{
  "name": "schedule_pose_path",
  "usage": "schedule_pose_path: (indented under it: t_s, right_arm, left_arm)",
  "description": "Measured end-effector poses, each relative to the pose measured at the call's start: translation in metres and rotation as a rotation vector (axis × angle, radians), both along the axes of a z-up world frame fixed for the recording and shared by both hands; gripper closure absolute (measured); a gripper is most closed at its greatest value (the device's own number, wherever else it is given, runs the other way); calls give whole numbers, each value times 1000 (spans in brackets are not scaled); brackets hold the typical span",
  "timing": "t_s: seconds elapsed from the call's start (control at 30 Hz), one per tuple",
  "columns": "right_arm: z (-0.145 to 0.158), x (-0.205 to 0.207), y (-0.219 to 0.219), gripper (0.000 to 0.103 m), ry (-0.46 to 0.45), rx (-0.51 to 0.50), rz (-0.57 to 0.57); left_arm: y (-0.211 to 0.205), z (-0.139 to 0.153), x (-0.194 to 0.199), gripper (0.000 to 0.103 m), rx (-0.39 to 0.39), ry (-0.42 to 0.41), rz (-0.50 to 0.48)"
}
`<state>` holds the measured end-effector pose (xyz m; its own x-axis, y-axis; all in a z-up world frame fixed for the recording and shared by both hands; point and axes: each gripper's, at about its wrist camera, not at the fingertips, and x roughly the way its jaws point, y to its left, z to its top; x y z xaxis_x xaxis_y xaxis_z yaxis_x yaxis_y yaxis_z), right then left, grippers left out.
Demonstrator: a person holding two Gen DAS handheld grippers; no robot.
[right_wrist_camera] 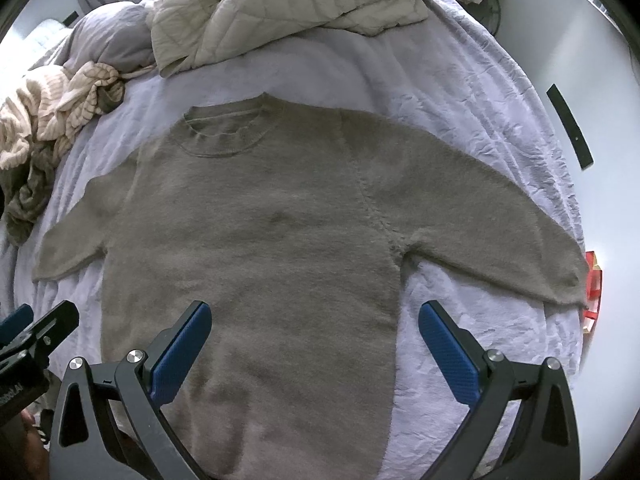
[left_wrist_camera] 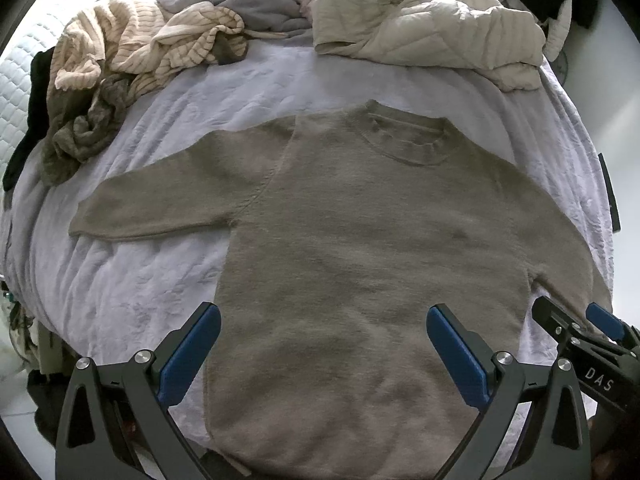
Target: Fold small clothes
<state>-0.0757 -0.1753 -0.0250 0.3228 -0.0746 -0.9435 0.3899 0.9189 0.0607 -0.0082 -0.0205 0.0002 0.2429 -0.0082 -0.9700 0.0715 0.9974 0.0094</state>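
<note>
Around the flat sweater (left_wrist_camera: 360, 240) the bed (left_wrist_camera: 140, 280) is bare on both sides and free to pass, while the far edge is blocked by a quilted jacket (left_wrist_camera: 420, 28) and a striped clothes heap (left_wrist_camera: 132, 44) at the far left.

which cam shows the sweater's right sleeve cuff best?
Right wrist view: the right sleeve lies spread on the sheet, cuff visible at the bed's edge. In the left wrist view that sleeve is squeezed to the frame edge, cuff hidden behind the right gripper.
</note>
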Motion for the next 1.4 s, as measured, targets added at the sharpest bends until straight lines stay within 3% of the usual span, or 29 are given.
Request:
schedule_pose_path:
  t_s: [0.53, 0.77, 1.03, 1.23, 1.4]
  right_arm:
    - [-21, 0, -2, 0, 44, 38, -27]
    - [-12, -7, 6, 0, -2, 47, -58]
    - [-34, -7, 37, 0, 74, 17, -85]
    - [-59, -1, 91, 0, 116, -2, -50]
    - [-66, 14, 139, 0, 99, 10, 23]
  left_arm:
    - [23, -17, -7, 0, -10, 19, -19]
    - [38, -22, -5, 0, -58, 23, -39]
    - [60, -62, -4, 0, -112, 87, -94]
    - [114, -100, 6, 0, -177, 124, -36]
    - [193, -126, 31, 0, -202, 103, 101]
